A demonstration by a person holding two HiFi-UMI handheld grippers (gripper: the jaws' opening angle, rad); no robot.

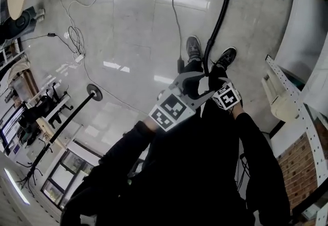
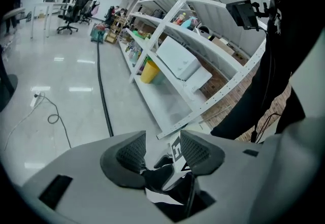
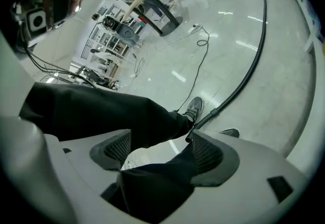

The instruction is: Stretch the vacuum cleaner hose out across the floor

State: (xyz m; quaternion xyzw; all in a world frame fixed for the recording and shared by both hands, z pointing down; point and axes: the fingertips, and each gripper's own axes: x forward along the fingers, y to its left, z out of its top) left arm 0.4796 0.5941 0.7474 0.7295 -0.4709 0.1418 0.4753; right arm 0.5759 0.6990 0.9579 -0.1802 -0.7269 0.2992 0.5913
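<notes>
Shows one hose [image 1: 219,15] on the floor, long axis running from picture centre up to 12 o'clock, near end pointing to 6 o'clock between two shoes [image 1: 193,48]. Loses the far end past the top edge. Counts two claws: left gripper [image 2: 162,154] parted, nothing between; right gripper [image 3: 161,149] parted too, hose tip beside its 3 o'clock jaw, contact unclear.
</notes>
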